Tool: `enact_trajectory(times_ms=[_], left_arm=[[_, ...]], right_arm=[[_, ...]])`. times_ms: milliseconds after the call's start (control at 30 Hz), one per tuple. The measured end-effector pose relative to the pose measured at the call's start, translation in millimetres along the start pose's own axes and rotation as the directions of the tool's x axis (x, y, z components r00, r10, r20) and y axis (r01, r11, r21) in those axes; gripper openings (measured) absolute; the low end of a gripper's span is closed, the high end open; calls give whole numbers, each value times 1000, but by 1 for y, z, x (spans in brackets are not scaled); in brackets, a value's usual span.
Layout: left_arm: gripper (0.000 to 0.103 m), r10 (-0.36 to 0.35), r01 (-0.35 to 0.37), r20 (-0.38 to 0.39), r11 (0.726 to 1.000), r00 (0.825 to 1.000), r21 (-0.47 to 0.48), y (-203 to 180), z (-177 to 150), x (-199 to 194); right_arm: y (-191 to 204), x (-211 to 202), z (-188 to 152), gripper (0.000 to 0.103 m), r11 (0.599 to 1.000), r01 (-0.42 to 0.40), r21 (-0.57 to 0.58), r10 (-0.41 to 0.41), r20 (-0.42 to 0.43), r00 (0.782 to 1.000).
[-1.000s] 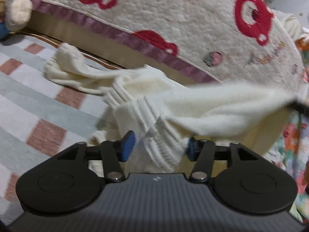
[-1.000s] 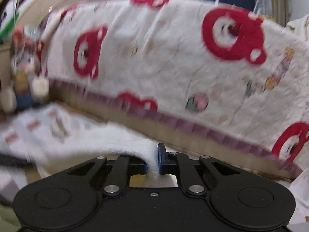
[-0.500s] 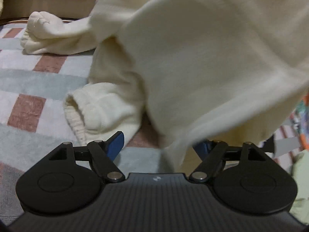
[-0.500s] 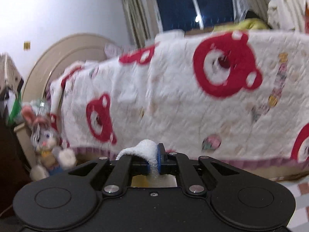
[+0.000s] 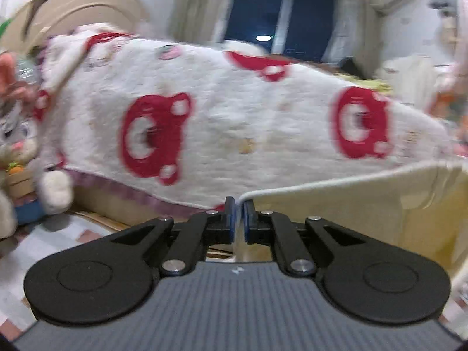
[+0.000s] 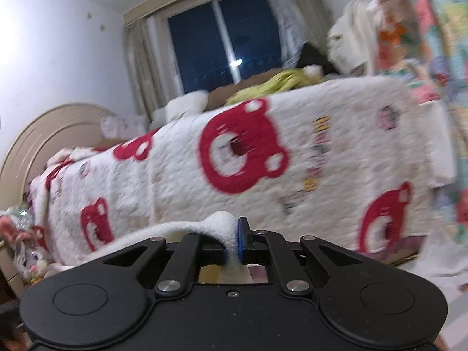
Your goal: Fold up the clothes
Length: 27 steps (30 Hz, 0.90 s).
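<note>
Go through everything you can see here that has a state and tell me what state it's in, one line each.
left gripper: its jaws have just been closing; shut on the cream garment's edge.
right gripper: shut on a fluffy fold of the garment.
cream garment: lifted, stretched taut to the right of the left gripper.
bear-print blanket: draped over the bed's side.
curtains: drawn open, dark window showing.
stuffed rabbit: sitting upright by the bed.

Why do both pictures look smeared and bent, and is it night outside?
Left wrist view: bear blanket and plush rabbit smeared by motion blur; hand-held gripper sharp. Right wrist view: milder blur, fisheye curves the headboard, window dark, with a lamp's glare.
</note>
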<state>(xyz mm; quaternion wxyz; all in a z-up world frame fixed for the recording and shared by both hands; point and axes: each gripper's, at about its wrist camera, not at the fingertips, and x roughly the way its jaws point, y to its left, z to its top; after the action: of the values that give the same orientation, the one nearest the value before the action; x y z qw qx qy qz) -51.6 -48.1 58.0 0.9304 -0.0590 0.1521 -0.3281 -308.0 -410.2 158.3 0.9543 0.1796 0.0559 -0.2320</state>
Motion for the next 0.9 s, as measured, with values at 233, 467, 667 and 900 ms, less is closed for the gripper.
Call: enact_trajectory(times_ms=[233,467,667,900], left_arm=[[10,-108,51,-485,990,868,-130,-19,-149,66],[26,18,93,-559,981,829,170,-59,-186,71],[45,131,88,-600,943,789,322,-71,-207,76],[37,145,56,-610,953,779,298,-61,-219,94]], right_arm=[[-142,20,-109,44,959,230,164,-152,-387,909],[-182,54,-210,45,945,327,-22,-285,-548,786],[-188,46,-225,50,958,274,-84,-279,-481,831],[-199,29,-246,49,982,186,23,-155,-458,875]])
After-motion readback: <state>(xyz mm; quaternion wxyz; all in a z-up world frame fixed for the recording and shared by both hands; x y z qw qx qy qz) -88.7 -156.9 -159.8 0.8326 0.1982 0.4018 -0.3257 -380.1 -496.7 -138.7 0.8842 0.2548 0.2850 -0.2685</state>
